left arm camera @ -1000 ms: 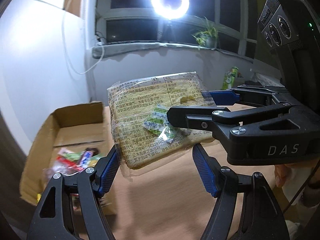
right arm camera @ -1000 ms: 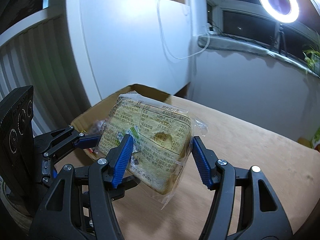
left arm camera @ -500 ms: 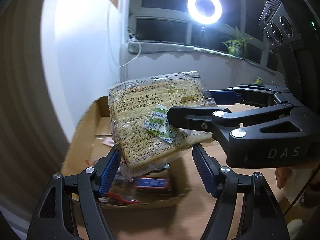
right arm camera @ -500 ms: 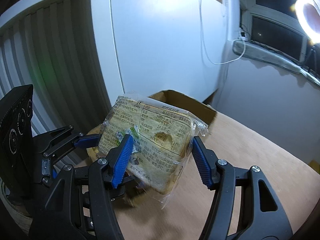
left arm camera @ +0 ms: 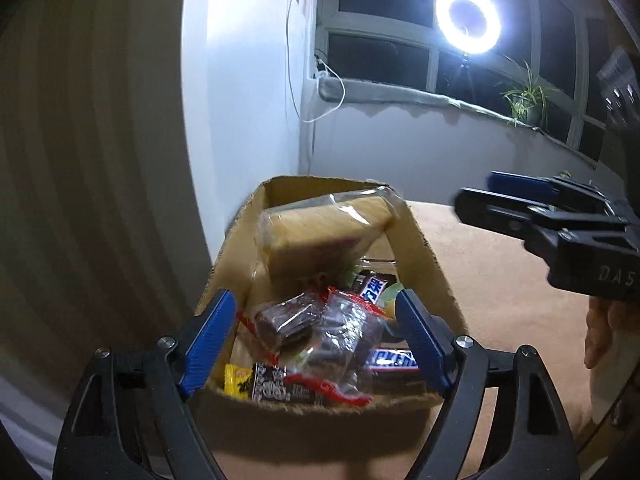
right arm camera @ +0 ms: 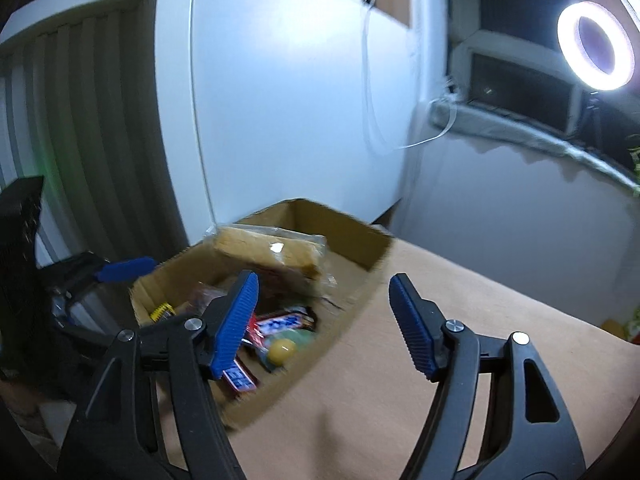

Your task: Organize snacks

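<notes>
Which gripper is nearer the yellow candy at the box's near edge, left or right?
Left. The left gripper hangs over the cardboard box, its opening fingers flanking the snacks beside the yellow candy. The right gripper, also opening and empty, sits off the box's side, above the table.

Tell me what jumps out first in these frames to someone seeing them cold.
Probably the glaring ring light at the dark window, upper right. Next, the cardboard box on the brown table, packed with wrapped snacks, with a bagged bread loaf tilted against its far end. In front, the blue-padded left gripper and right gripper are both opening, with nothing between their jaws.
</notes>
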Demonstrator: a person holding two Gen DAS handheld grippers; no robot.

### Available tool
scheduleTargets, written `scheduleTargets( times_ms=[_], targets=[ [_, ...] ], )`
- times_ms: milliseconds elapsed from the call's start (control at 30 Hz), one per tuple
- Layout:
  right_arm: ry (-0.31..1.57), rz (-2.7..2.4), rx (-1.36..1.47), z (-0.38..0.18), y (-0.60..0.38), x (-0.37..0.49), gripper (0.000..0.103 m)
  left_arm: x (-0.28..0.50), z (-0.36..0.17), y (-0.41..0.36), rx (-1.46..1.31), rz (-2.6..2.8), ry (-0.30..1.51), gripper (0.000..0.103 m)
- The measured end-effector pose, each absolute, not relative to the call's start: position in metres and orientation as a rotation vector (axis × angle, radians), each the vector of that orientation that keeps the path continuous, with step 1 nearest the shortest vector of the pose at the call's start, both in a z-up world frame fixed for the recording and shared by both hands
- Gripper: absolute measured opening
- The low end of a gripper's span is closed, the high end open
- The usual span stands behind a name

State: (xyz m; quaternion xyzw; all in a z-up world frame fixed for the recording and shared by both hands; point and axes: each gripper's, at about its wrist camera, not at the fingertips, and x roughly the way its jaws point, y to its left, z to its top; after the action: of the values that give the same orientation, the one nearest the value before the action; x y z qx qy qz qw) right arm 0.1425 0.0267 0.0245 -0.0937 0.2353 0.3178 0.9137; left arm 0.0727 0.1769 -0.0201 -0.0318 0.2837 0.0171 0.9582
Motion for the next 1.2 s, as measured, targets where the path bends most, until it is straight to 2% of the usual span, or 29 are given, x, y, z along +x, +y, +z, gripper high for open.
scheduleTargets(
  times_ms=[100, 167, 200, 233, 533, 1200],
  targets=[
    [0.440, 0.610, -0.151, 0.026, 0.003, 0.129, 0.089, 0.061, -0.008, 0.169, -0.051, 0.073, 0.538, 0.084],
    [0.402, 0.570, -0.135, 0.026, -0.012, 0.122, 0.101, 0.055, 0.001, 0.164, -0.045, 0.082, 0.514, 0.091],
    [0.393, 0.556, -0.136, 0.026, -0.017, 0.118, 0.103, 0.053, 0.005, 0.162, -0.043, 0.087, 0.502, 0.100],
    [0.393, 0.538, -0.140, 0.024, -0.024, 0.115, 0.103, 0.051, 0.009, 0.159, -0.041, 0.092, 0.489, 0.102],
    [0.412, 0.392, -0.129, 0.010, -0.069, 0.087, 0.103, 0.029, 0.030, 0.136, -0.030, 0.123, 0.461, 0.103],
    [0.387, 0.163, -0.029, 0.010, -0.182, 0.045, 0.103, 0.028, 0.018, 0.045, -0.081, -0.016, 0.493, 0.103]
  ],
)
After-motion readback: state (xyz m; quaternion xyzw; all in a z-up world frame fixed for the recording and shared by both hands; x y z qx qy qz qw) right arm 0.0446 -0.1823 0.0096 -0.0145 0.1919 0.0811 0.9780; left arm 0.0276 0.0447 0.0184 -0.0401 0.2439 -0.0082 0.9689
